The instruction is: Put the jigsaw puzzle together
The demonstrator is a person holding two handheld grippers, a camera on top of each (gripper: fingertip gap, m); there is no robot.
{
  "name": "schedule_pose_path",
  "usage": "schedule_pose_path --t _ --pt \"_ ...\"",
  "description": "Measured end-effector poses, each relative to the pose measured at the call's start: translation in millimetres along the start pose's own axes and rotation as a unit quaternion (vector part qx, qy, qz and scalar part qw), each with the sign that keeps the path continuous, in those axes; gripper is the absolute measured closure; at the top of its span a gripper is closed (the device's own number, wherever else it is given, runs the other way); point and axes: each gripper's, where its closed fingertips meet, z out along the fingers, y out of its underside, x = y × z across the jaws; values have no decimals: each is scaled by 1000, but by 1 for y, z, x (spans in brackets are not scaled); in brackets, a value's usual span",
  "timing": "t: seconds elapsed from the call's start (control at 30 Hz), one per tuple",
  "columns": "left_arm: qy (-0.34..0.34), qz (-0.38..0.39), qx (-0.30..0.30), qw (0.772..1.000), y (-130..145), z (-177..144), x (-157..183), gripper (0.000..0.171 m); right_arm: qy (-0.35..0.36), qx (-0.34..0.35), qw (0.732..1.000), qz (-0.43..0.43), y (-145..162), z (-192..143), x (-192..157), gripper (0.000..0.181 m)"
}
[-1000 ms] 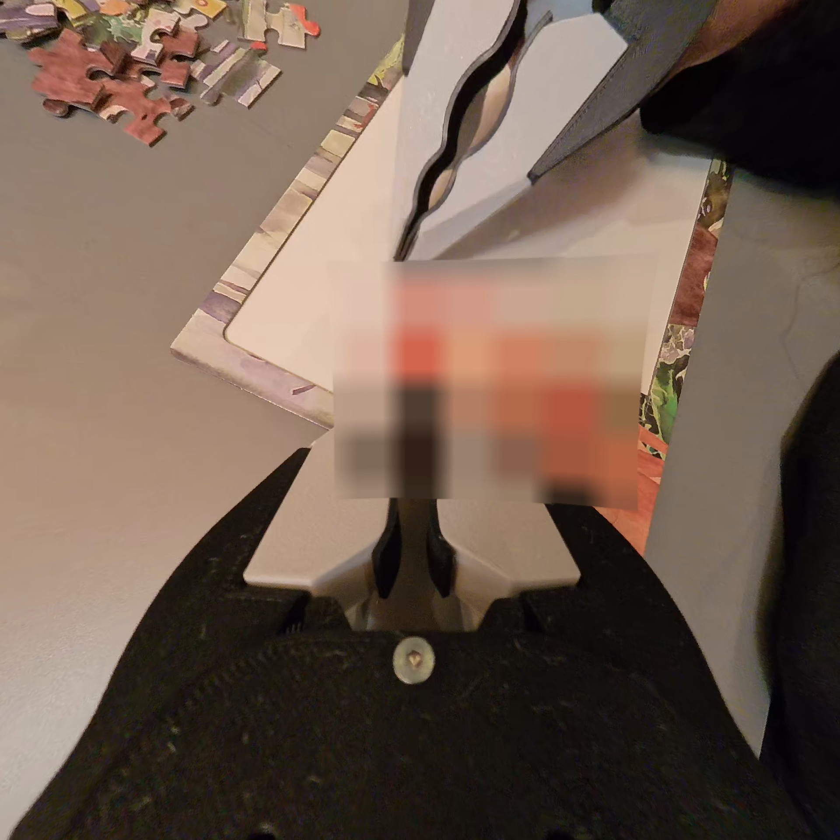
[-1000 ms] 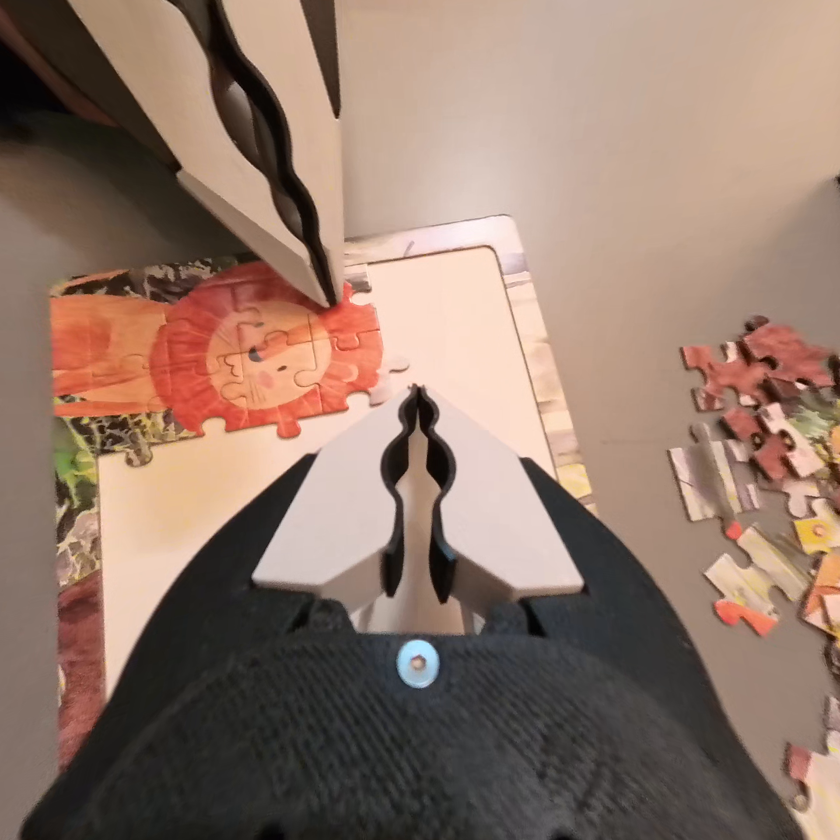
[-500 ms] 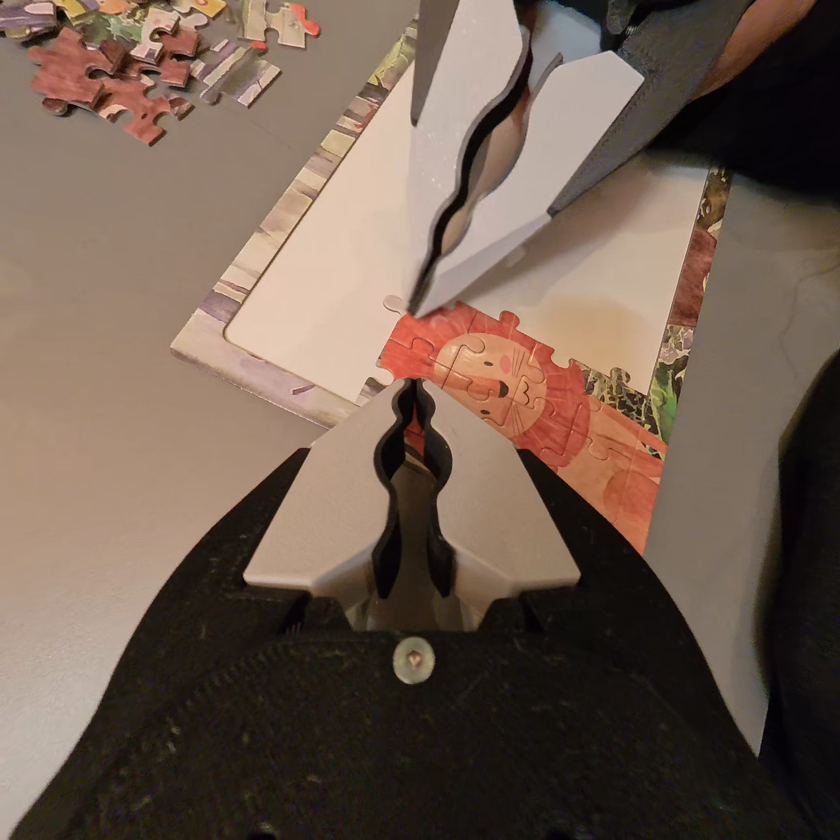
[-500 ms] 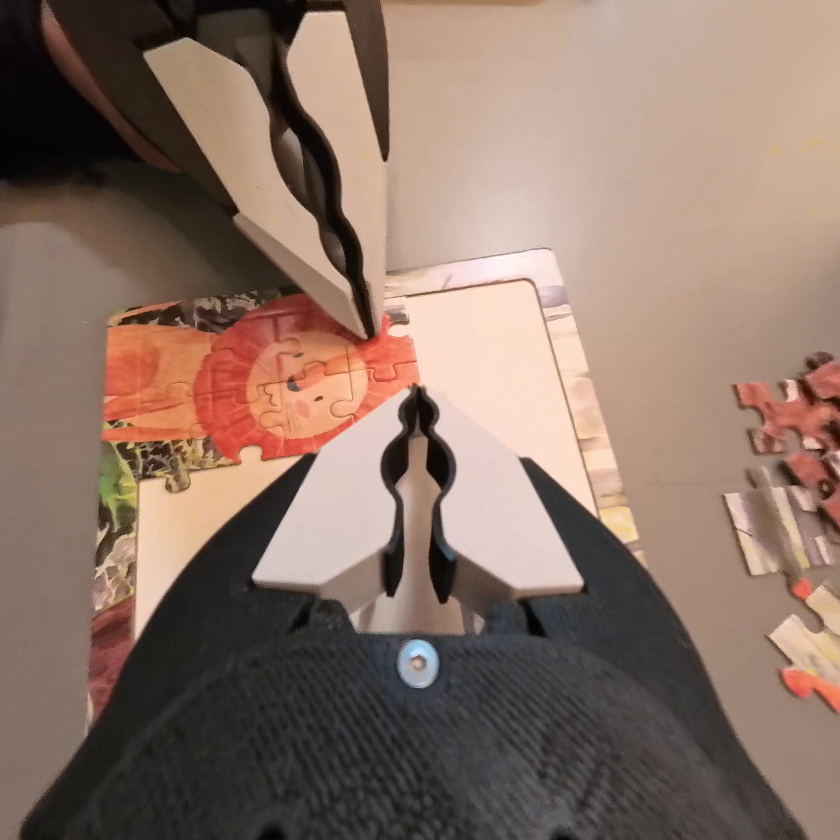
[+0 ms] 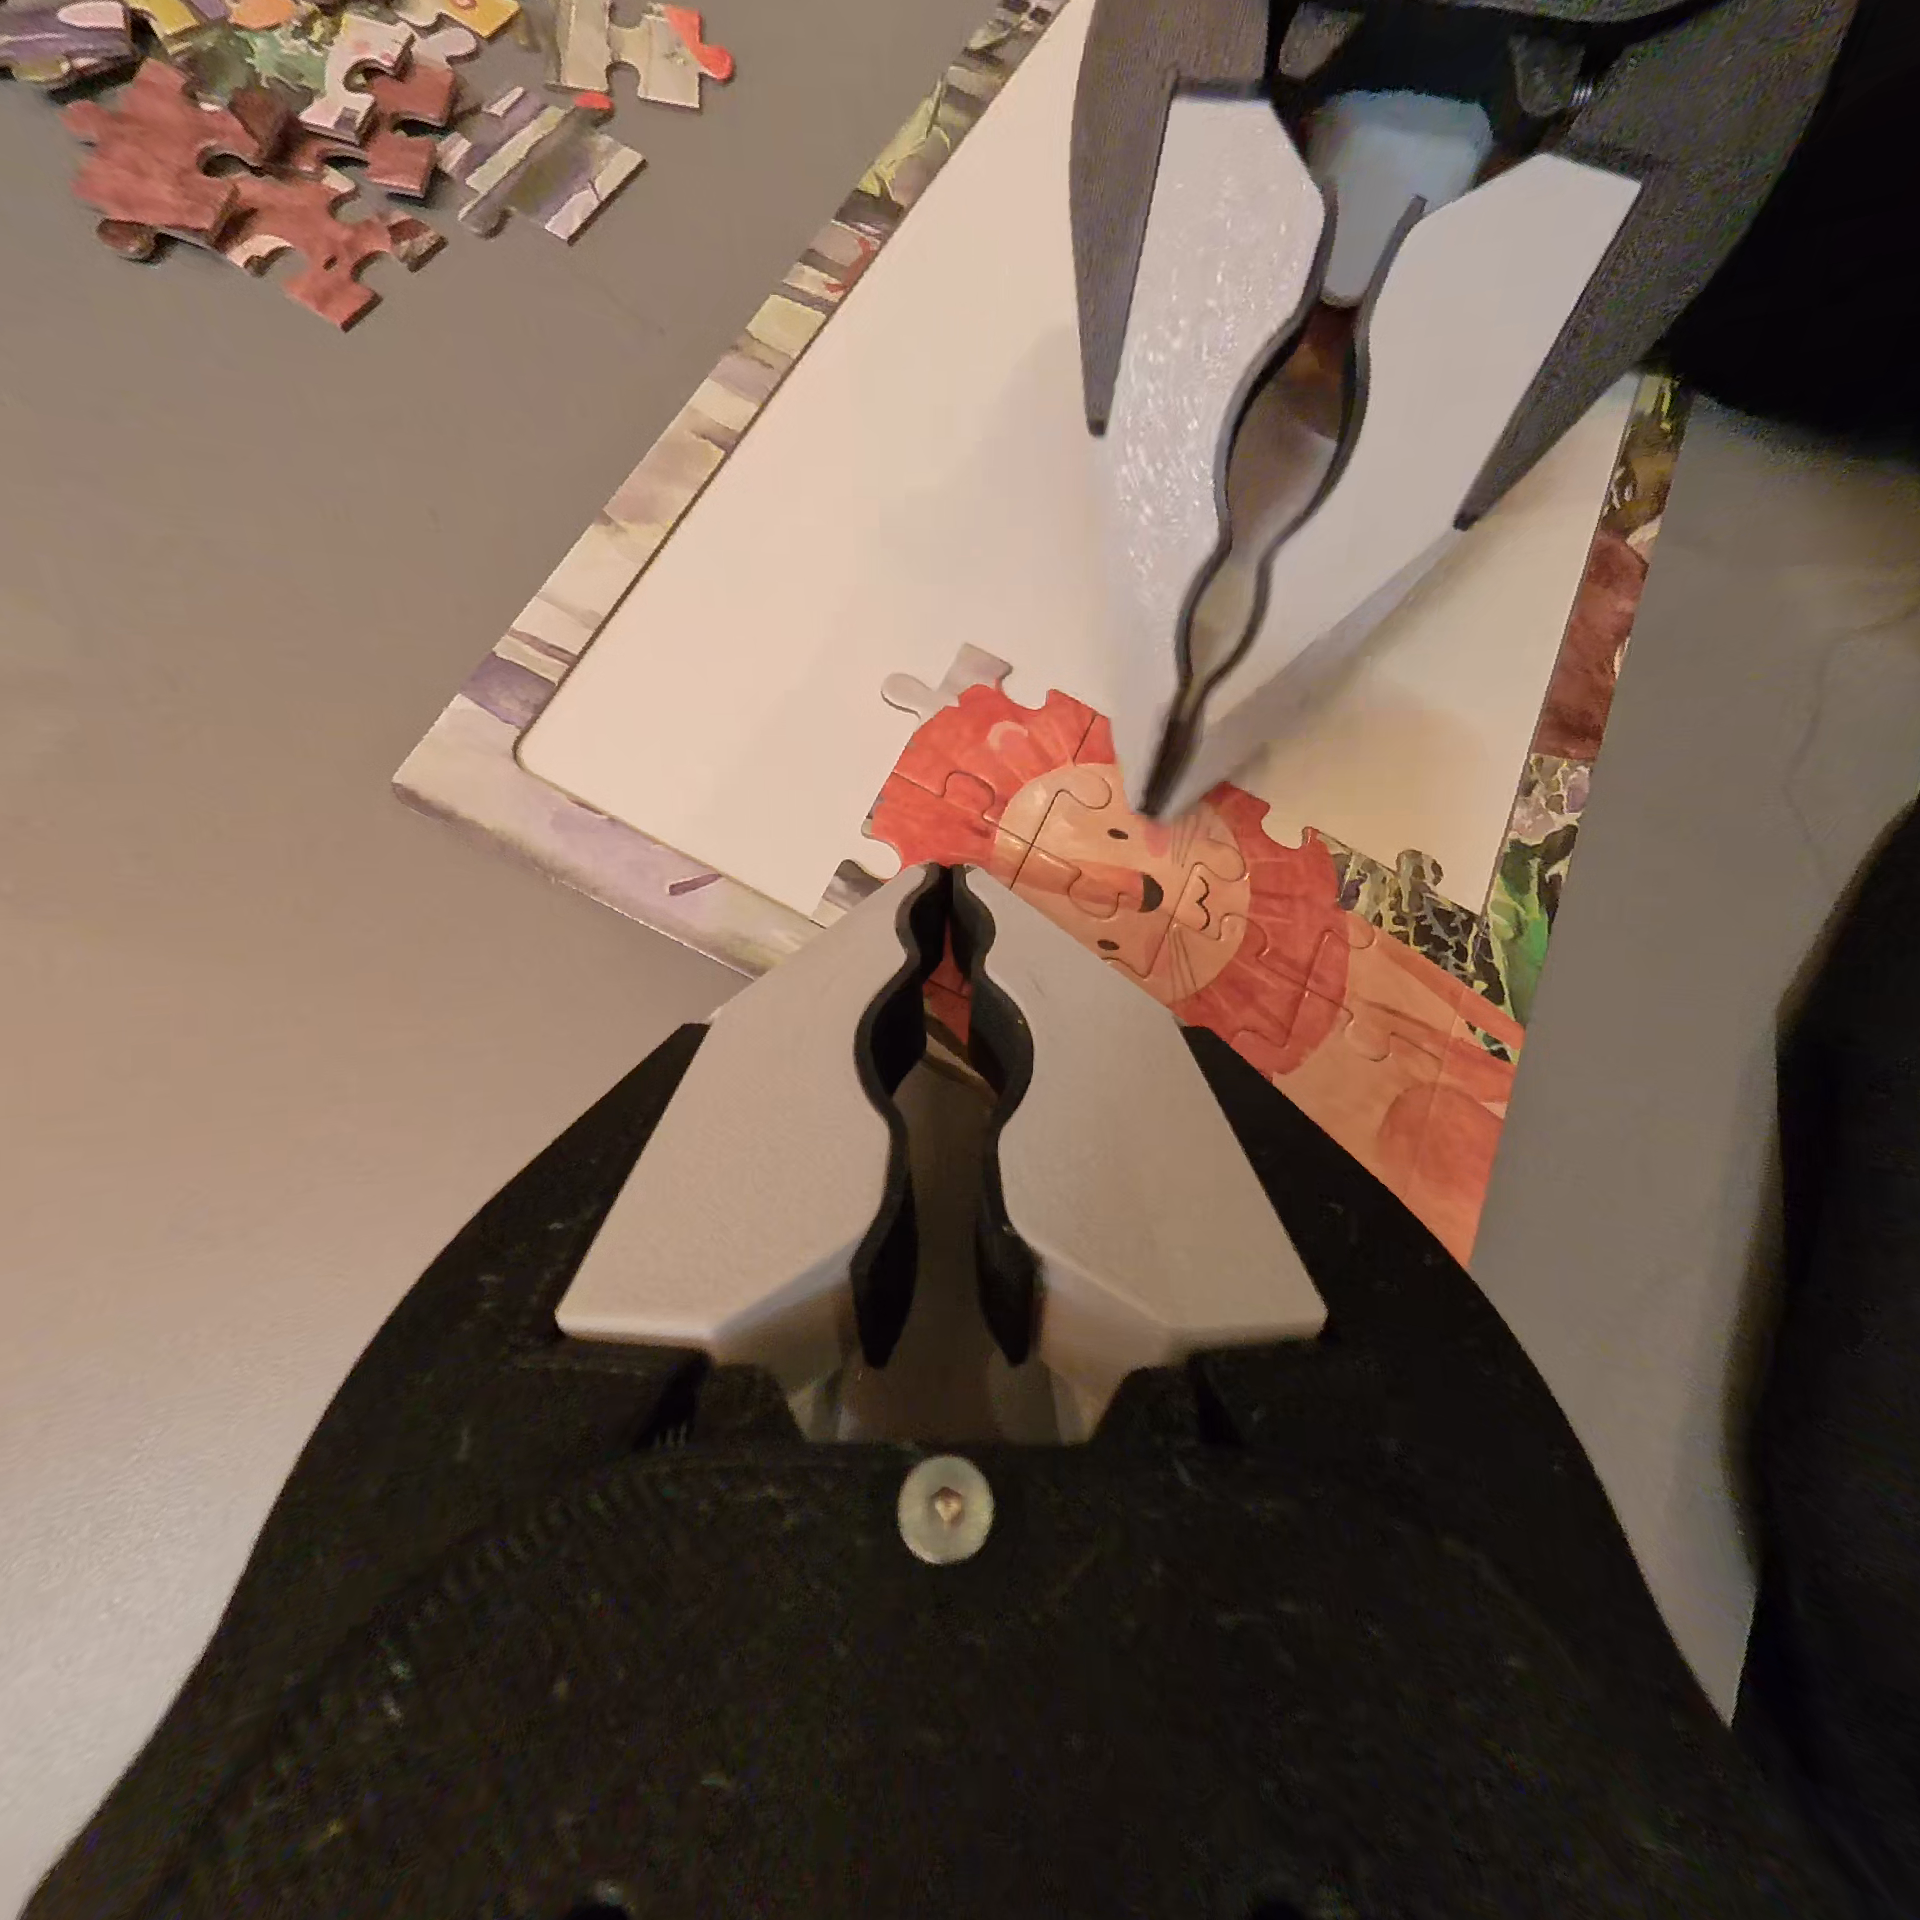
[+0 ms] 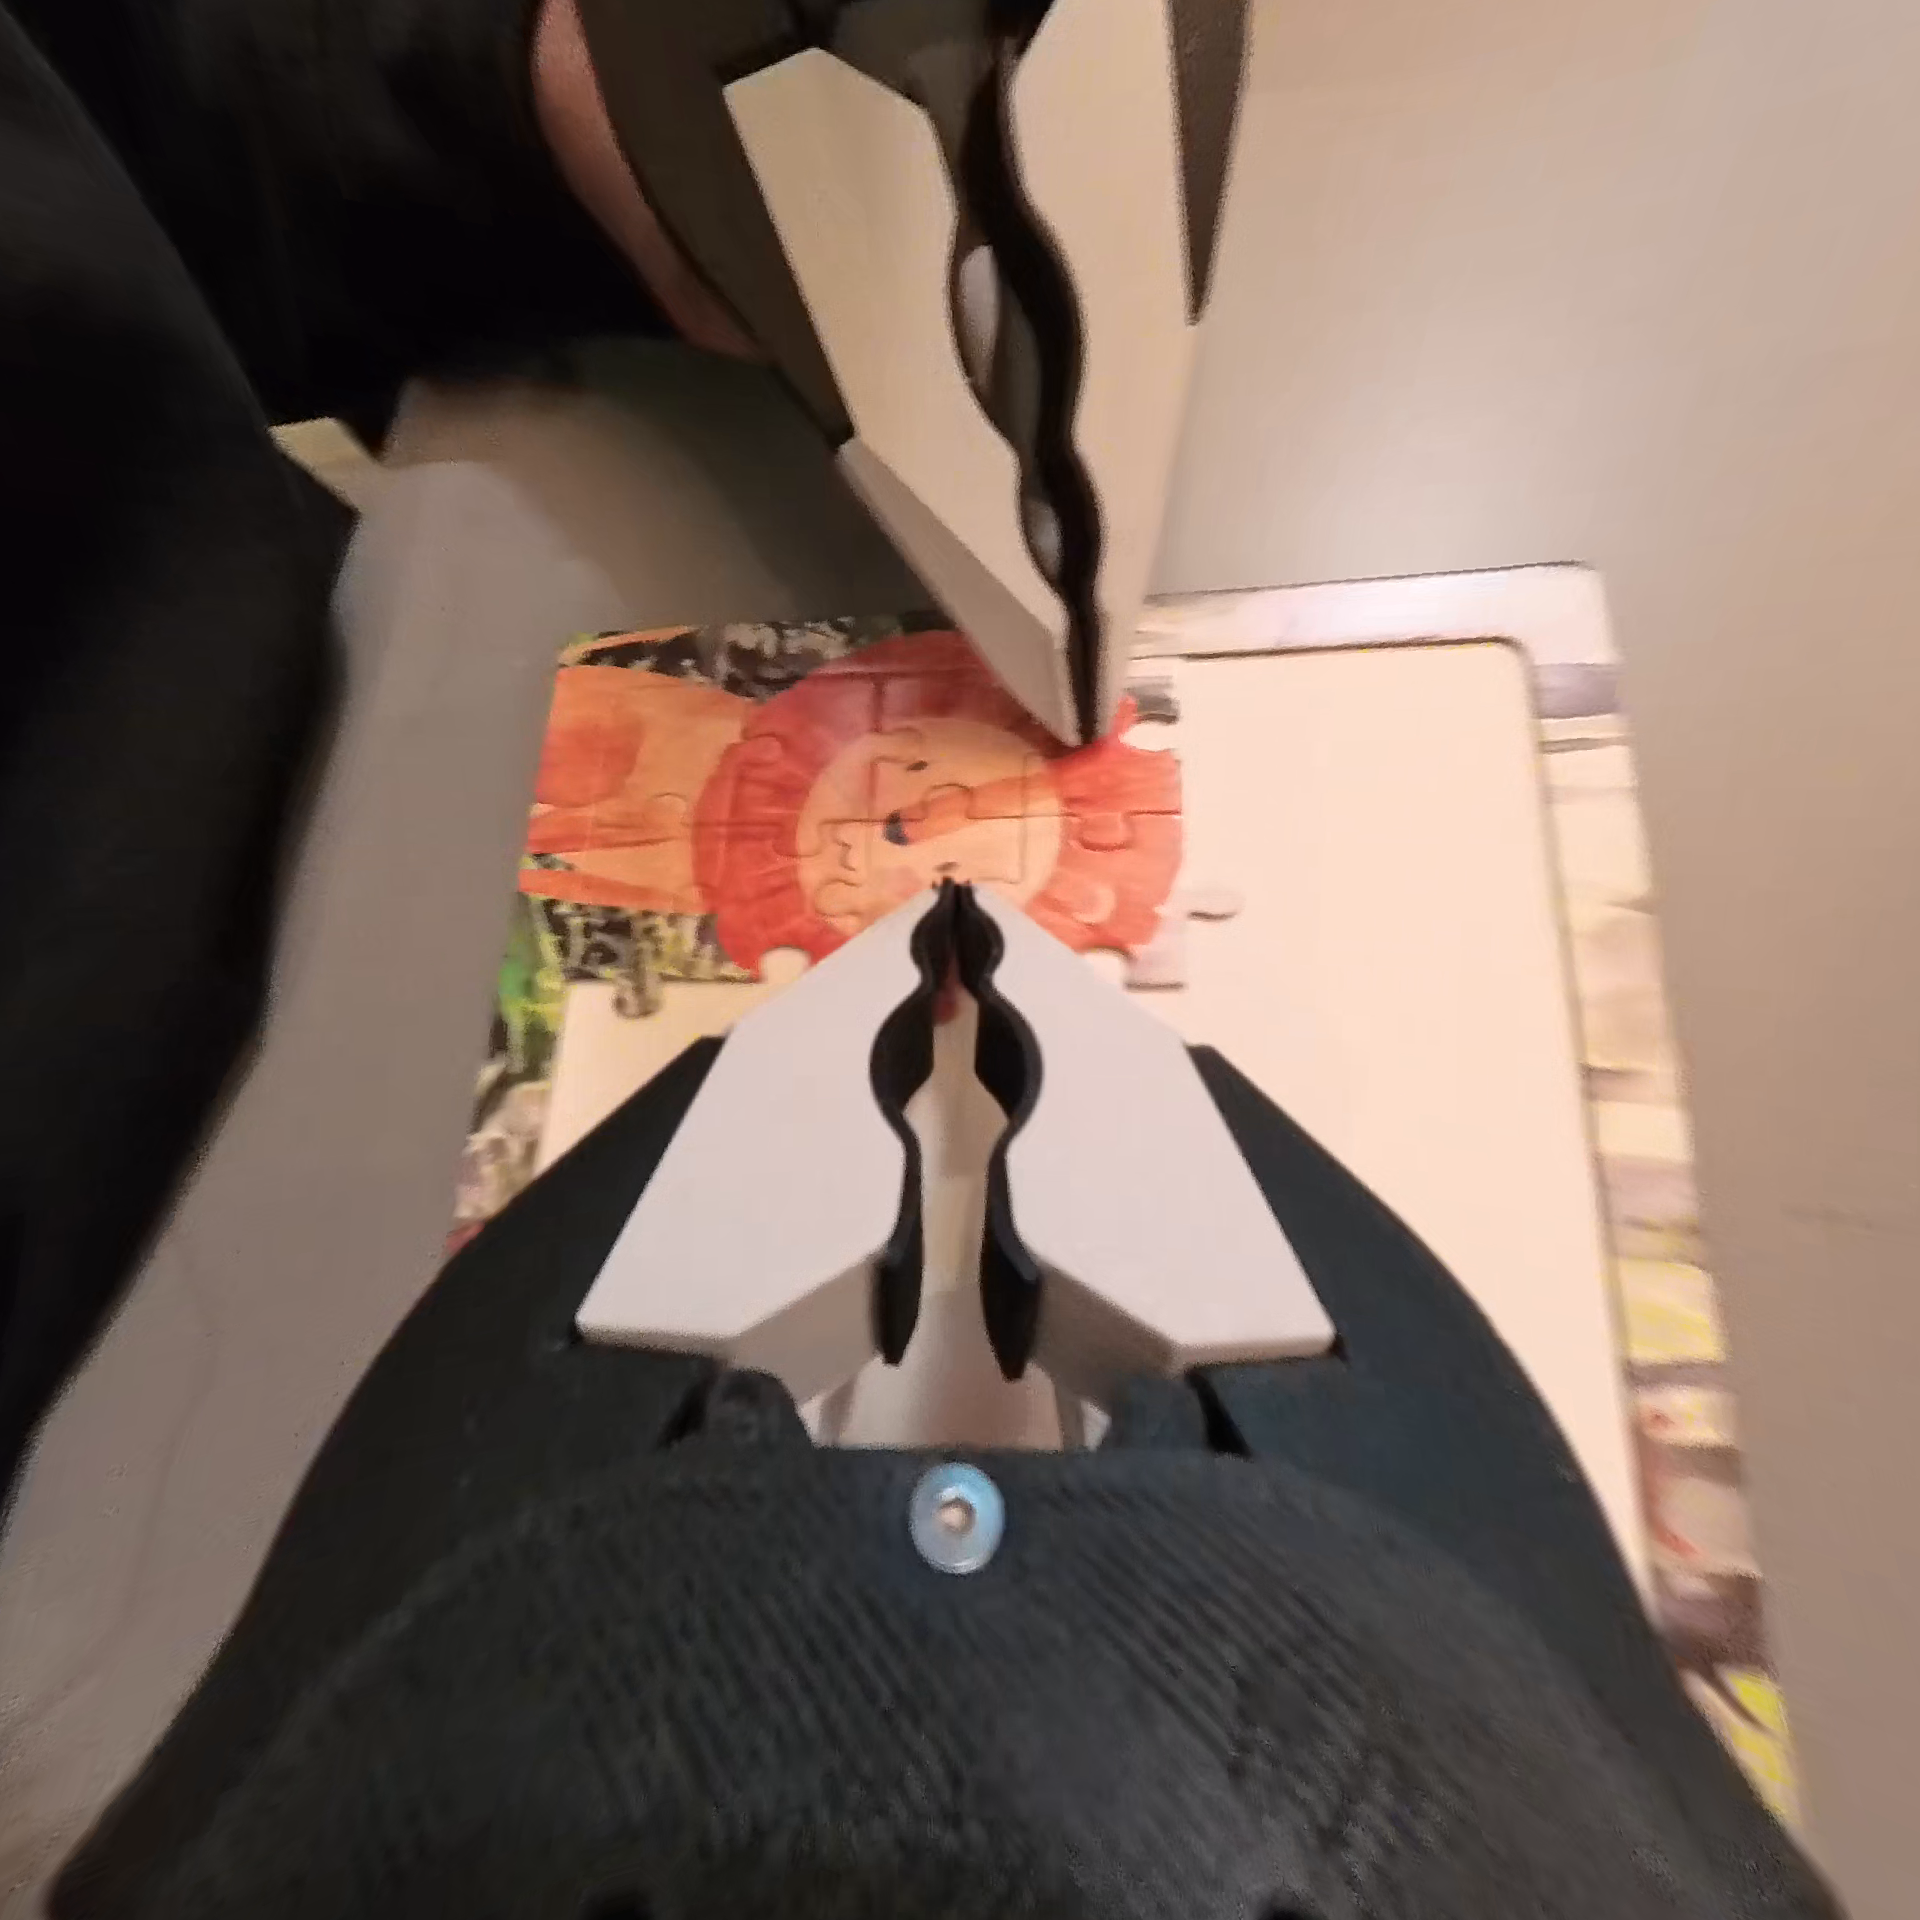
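Now both closed, empty grippers have descended: right gripper (image 5: 1164, 800) tip onto the assembled lion section (image 5: 1195, 914), left gripper (image 6: 1086, 727) at its mane edge, apparently pressing pieces flat.

**Surroundings: Table and Garment**

1. We see a table (image 5: 260, 623) with a plain grey, matte top. In the left wrist view it fills the whole left side and shows again as a narrow strip along the right. The light falls unevenly on it, paler toward the lower left.

2. In the right wrist view, we find the same table (image 6: 1558, 312) across the upper right and down the left side, slightly blurred.

3. We note a black garment (image 5: 1849, 1143) along the right edge of the left wrist view. In the right wrist view it (image 6: 156, 520) fills the upper left corner. We cannot tell whether it touches the table.
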Motion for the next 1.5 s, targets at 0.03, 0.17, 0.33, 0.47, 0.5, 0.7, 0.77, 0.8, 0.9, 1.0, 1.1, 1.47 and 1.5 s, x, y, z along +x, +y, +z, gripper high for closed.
schedule_pose_path --t 0.03,0.17,0.33,0.47,0.5,0.7,0.77,0.8,0.9,1.0,1.1,1.47,1.5 --pt "0 -1 0 1000 0 0 0 171 26 6 1000 -12 -1 -4 7 181" --pt "-6 1 4 1000 -1 -1 -1 171 77 38 996 -6 -6 -20 25 181" --pt "-13 4 42 999 -9 -9 -2 171 77 23 997 -16 -3 -8 20 181" --pt "17 -26 65 997 -13 -14 -2 171 99 9 995 -29 -3 -8 22 181" --pt "23 -30 66 997 -13 -15 -2 171 100 14 994 -30 -5 -9 22 181" --pt "33 2 45 998 -8 -10 8 171 90 16 996 -19 -6 -8 20 181" --pt "25 15 29 999 -5 -7 9 171 87 28 996 -25 -11 -9 16 181" --pt "20 18 19 999 -2 -4 9 171 85 24 996 -25 -10 -8 16 181" --pt "10 26 -2 1000 2 0 8 171 92 3 995 -28 -3 -5 18 181" --pt "8 32 11 999 -1 -2 9 171 88 23 995 -31 -12 -8 15 181" --pt "18 26 -8 999 4 1 11 171 93 -3 995 -33 -3 -3 17 181" --pt "17 27 -6 999 3 0 10 171 96 4 995 -30 -8 4 18 181" --pt "17 26 -6 999 3 0 10 171 94 10 995 -25 -10 7 18 181"
